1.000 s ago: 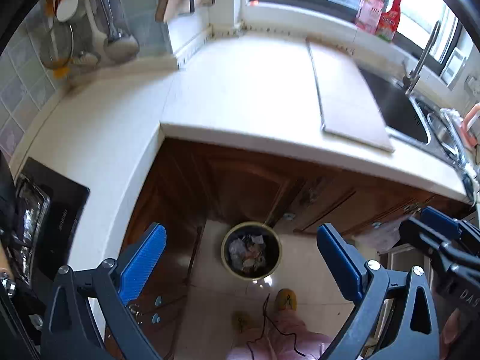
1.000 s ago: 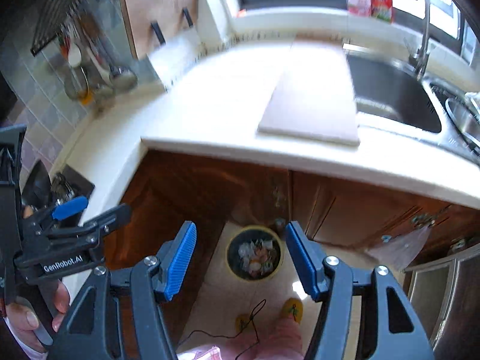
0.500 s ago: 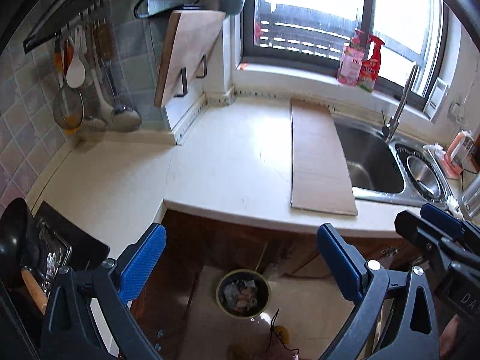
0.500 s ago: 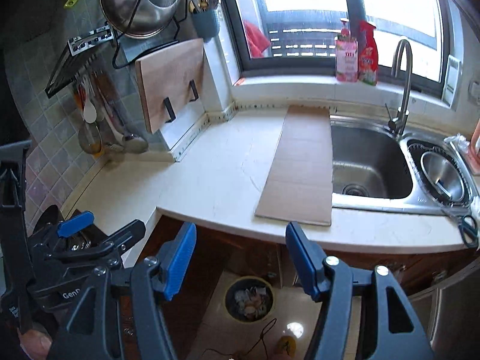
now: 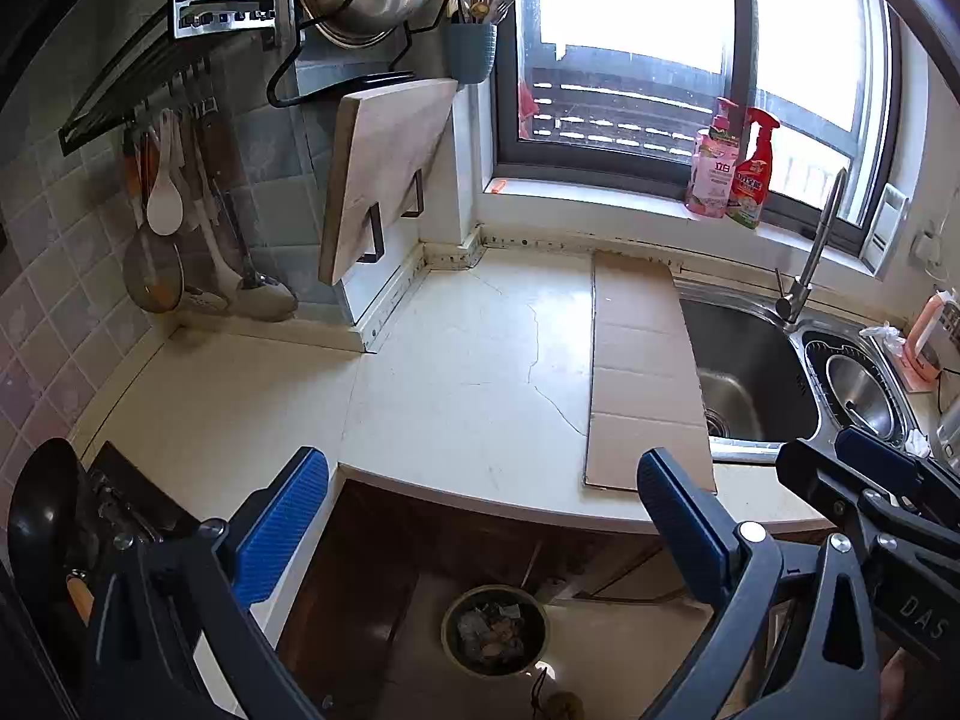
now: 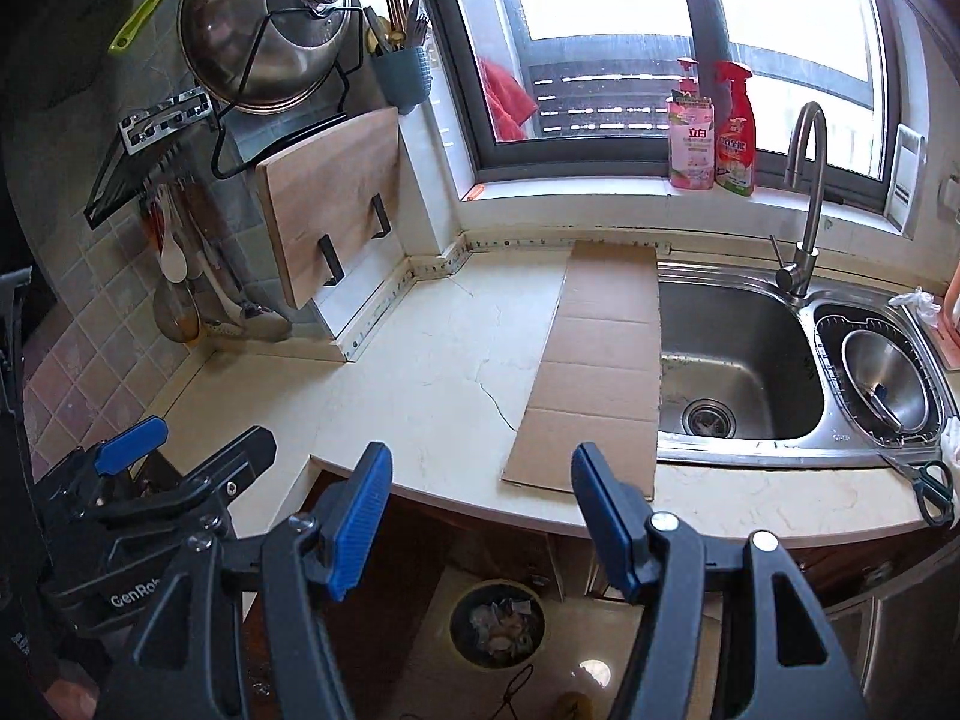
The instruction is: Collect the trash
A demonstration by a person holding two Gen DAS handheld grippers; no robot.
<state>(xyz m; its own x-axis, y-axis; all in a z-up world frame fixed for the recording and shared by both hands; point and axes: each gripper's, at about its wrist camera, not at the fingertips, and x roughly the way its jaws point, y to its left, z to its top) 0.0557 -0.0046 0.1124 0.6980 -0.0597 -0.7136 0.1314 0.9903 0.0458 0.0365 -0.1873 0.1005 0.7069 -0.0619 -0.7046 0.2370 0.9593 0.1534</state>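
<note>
Here, from the left wrist, the left tongs (image 5: 480, 516) stand wide open with nothing between the blue pads, held above the front edge of the counter (image 5: 468, 372). Down on the floor, between the tips, sits the round bin (image 5: 495, 630), already holding crumpled scraps; it stands in front of the cupboards under the counter, likely so that rubbish can be dropped straight in. A flat sheet of cardboard (image 5: 645, 372) lies on the counter, its right edge over the rim of the sink (image 5: 744, 372); it is the likeliest piece of trash left up there.

From the right wrist, the right tongs (image 6: 480, 516) are likewise open and empty, aimed at the near end of the cardboard (image 6: 600, 372). The bin (image 6: 497, 623) shows below, between the fingers. Scissors (image 6: 927, 483) lie near the counter's edge, right of the sink.
</note>
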